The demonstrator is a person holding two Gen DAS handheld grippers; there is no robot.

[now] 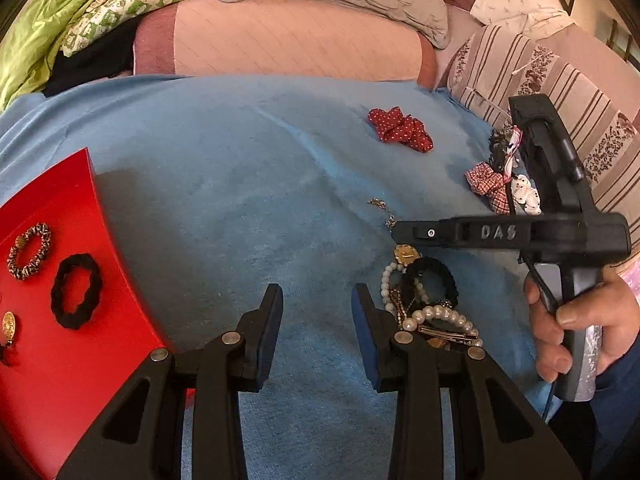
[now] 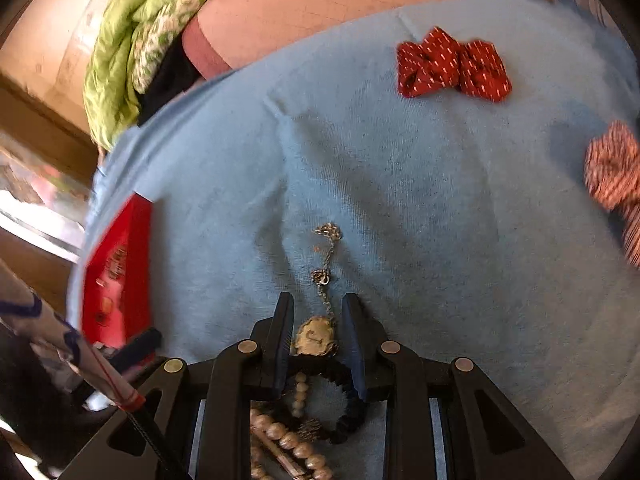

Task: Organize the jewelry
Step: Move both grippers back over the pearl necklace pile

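A red tray (image 1: 80, 360) at the left holds a patterned scrunchie (image 1: 29, 251), a black scrunchie (image 1: 76, 291) and a gold piece (image 1: 9, 325). My left gripper (image 1: 317, 300) is open and empty over the blue towel (image 1: 240, 184). A jewelry pile with a pearl strand (image 1: 436, 314), a black scrunchie (image 1: 434, 276) and a gold pendant (image 1: 406, 254) lies to its right. My right gripper (image 2: 318, 312) is open, its jaws on either side of the gold pendant (image 2: 316, 340) and its chain (image 2: 326, 256). The right gripper also shows in the left wrist view (image 1: 400, 232).
A red dotted scrunchie (image 1: 400, 130) lies far on the towel and also shows in the right wrist view (image 2: 452, 68). A checked scrunchie (image 1: 490, 186) and a white one (image 1: 526, 196) lie at the right. Pillows and a green blanket (image 1: 60, 20) lie behind.
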